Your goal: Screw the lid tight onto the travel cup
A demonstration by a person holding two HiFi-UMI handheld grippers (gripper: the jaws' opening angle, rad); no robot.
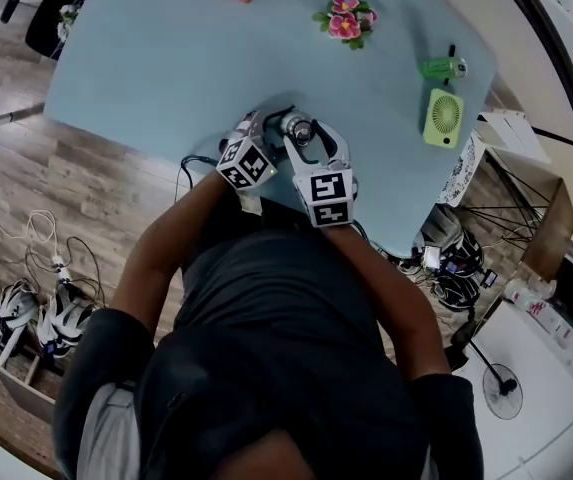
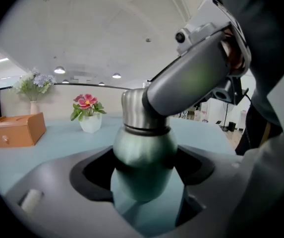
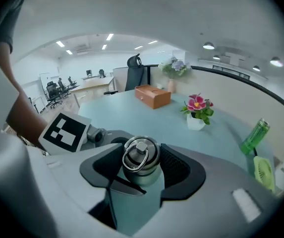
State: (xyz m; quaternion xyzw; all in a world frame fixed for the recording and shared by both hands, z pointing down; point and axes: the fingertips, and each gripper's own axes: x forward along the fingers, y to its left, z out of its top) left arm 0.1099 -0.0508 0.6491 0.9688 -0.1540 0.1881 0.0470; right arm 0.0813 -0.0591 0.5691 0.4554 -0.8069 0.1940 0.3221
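Travel cup (image 2: 144,157) upright at worktop (image 1: 166,68) near edge, body clamped in left hand-held gripper (image 1: 263,128); right hand-held gripper (image 1: 306,140) grips its ringed lid (image 3: 141,155).

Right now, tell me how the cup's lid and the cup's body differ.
The lid is bare shiny steel with a ring on top; the body is dull green. The lid is narrower than the bulging body. The right gripper clamps the lid; the left gripper clamps the body. Both are round, the lid sitting on the body.
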